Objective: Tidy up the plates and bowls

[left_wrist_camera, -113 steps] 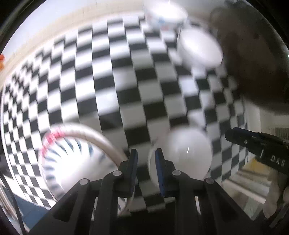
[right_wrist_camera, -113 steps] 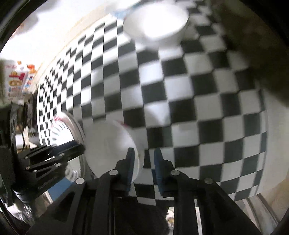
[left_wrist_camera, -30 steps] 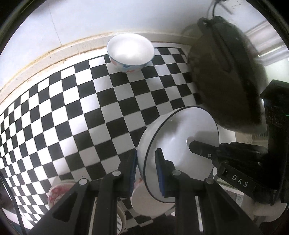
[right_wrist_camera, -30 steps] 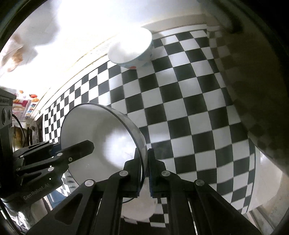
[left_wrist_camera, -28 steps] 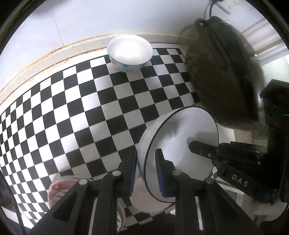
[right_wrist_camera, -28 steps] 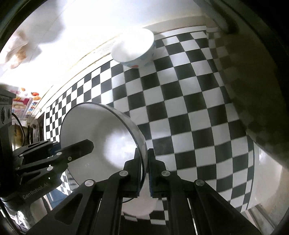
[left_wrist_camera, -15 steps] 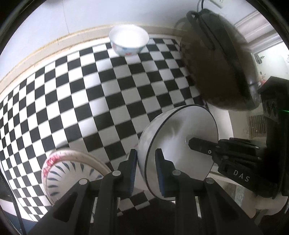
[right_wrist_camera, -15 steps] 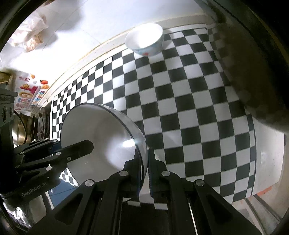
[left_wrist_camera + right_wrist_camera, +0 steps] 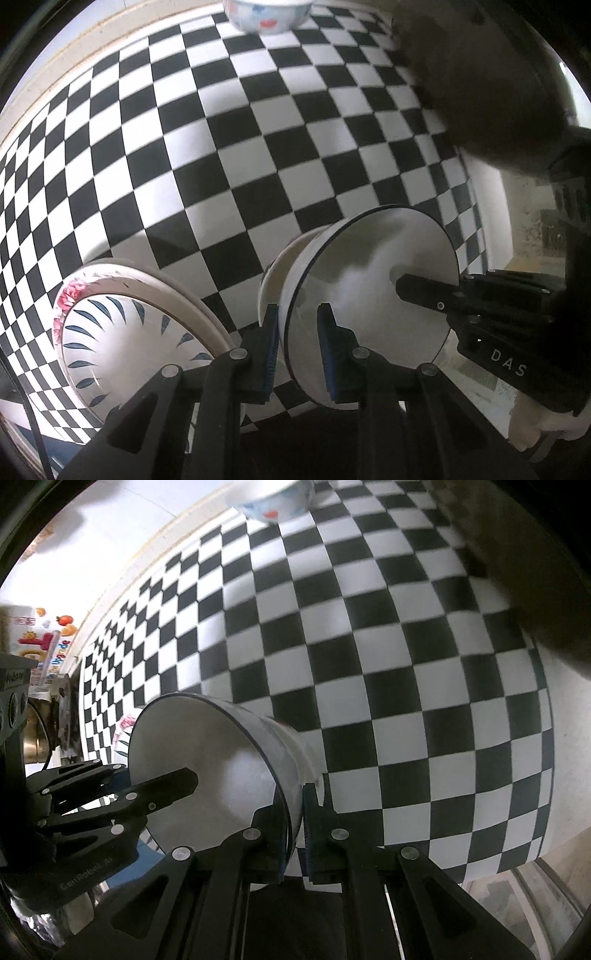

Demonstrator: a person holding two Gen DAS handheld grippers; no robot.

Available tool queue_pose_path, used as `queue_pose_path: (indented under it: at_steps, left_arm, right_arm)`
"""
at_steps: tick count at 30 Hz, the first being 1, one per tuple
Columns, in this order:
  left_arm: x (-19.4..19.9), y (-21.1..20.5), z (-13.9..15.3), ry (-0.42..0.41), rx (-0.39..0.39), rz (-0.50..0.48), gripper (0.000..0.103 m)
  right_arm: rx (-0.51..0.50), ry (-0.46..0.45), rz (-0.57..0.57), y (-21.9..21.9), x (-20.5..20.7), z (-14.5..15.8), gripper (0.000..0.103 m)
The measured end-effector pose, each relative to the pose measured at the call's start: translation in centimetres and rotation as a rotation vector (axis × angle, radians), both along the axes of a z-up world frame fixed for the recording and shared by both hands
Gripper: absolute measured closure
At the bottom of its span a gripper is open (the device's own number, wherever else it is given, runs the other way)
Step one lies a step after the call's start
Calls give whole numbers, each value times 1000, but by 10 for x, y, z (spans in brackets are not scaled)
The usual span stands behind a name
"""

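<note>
Left tool (image 9: pixel 295 347) clamps the rim of a white bowl (image 9: pixel 369 295) with a dark edge line, one blue pad outside the wall, one inside. Bowl is tilted, opening facing right. Right tool (image 9: pixel 424 290) comes in from the right, one finger inside the bowl. A second white bowl (image 9: pixel 273 273) sits just behind and under the held one. Patterned plate (image 9: pixel 122 339) with blue leaf strokes and pink flowers lies lower left on the checkered desk (image 9: pixel 258 129). Small painted bowl (image 9: pixel 266 14) at top edge. Dark pan (image 9: pixel 498 92) upper right, blurred.
</note>
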State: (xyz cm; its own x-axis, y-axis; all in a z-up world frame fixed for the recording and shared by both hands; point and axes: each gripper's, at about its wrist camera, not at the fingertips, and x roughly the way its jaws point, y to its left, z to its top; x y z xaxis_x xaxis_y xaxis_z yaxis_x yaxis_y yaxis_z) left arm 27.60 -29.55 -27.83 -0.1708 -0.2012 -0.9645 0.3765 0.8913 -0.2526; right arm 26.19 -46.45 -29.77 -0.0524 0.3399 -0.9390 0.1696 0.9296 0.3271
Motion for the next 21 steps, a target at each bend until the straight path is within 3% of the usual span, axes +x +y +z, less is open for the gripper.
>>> queue_pose_path:
  at_steps: [11,21]
  left_arm:
    - [-7,-8,-13,-40,95,-54,85]
    - [-11,-4,-12,-34,93,-40,85]
  right_arm:
    - [-3,33,42,10,1,-15,89]
    - [-12,37,54,13,4,-10,86]
